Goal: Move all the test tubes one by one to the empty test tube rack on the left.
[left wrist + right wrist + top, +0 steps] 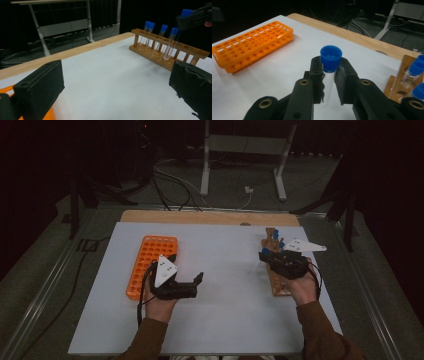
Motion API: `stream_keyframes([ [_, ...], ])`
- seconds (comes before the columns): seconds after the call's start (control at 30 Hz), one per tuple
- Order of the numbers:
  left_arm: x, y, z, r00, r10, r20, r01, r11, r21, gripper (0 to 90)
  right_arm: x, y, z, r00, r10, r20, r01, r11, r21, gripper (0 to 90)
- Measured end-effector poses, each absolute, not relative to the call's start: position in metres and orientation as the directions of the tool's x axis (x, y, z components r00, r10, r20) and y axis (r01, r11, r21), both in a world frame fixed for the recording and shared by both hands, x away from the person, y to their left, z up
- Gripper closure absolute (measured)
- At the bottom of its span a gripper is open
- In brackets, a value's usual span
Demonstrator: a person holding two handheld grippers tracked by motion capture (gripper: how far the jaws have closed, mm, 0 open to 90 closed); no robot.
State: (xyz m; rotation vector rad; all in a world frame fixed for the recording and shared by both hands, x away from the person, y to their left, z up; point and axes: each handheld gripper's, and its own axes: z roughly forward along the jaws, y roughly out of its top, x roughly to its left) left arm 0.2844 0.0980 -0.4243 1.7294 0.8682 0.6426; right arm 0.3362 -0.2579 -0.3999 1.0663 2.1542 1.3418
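The test tube (pixel 328 82) with its blue cap (pixel 331 58) sits clamped in my right gripper (pixel 329 82) — the jaws are closed on the clear glass just below the cap, and the tube hangs upright between them. In the high view my right gripper (pixel 274 254) is at about 3 o'clock on the white surface (pixel 220 320), over the near part of the wooden rack (pixel 278 282). From the left gripper view the held tube (pixel 172 45) hangs above the wooden rack (pixel 170 53), its rounded bottom clear of the holes, with four more blue-capped tubes standing in the rack beside it.

My left gripper (pixel 197 282) is at about 8 o'clock on the surface, jaws spread wide and holding nothing — in its own view only bare white surface lies between them. The orange rack (pixel 150 265) lies flat just beyond my left hand (pixel 160 305), at about 9 o'clock, well apart from the wooden rack.
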Motion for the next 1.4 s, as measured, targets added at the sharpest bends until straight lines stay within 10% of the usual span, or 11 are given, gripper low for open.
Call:
stream_keyframes([
  [0.97, 0.306, 0.031, -0.435, 0.707, 0.707, 0.001, 0.265, -0.268, 0.926, 8.5, 0.332, -0.193, -0.401, -0.735, 0.674, 0.071, 0.375, 0.316, 0.872, 76.9],
  [1.4, 0.312, 0.017, -0.441, 0.731, 0.682, -0.012, 0.283, -0.287, 0.915, 53.0, 0.326, -0.175, -0.402, -0.771, 0.630, 0.091, 0.366, 0.321, 0.874, 76.9],
])
